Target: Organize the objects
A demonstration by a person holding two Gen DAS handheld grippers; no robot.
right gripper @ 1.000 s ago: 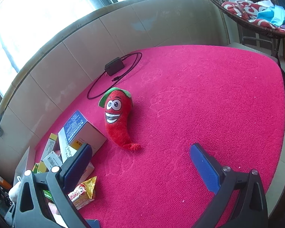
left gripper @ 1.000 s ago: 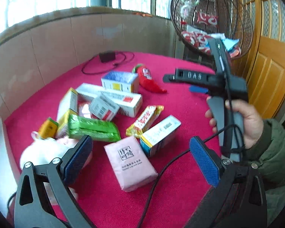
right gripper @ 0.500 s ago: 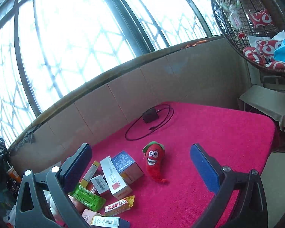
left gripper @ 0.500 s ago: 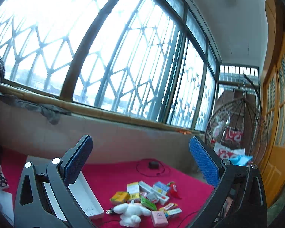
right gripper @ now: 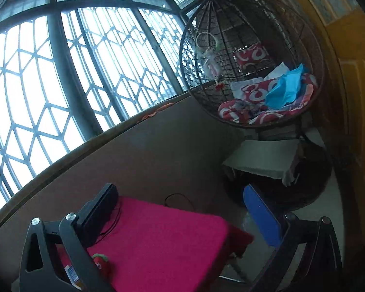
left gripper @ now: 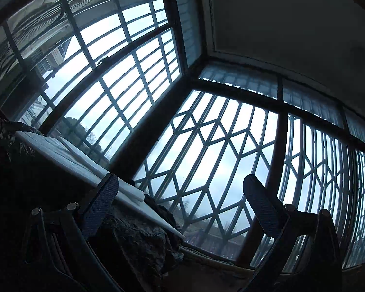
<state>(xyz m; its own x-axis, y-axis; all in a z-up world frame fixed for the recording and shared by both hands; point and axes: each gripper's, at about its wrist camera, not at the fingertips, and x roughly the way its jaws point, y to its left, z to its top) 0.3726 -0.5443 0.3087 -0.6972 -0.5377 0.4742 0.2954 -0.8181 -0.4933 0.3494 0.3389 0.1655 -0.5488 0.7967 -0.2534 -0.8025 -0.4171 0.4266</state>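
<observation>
My left gripper (left gripper: 180, 204) is open and empty and points up at the barred windows; no table objects show in its view. My right gripper (right gripper: 180, 209) is open and empty, held high above the red table (right gripper: 168, 238). The red chilli plush toy (right gripper: 102, 264) lies near the table's left edge, partly behind my left finger (right gripper: 97, 214). A corner of a blue and white box (right gripper: 71, 273) shows beside it. The other boxes and packets are out of view.
A black cable (right gripper: 177, 198) lies at the table's far edge by the tan wall. A wicker hanging chair (right gripper: 250, 60) with red cushions stands at the right, beside a wooden door (right gripper: 352, 97). A white flat board (left gripper: 68, 155) and dark bags (left gripper: 138, 241) sit left in the left wrist view.
Both grippers have risen and tilted upward. The left view went from the table's boxes to only windows and ceiling. The right view pulled back, leaving the table small and low.
</observation>
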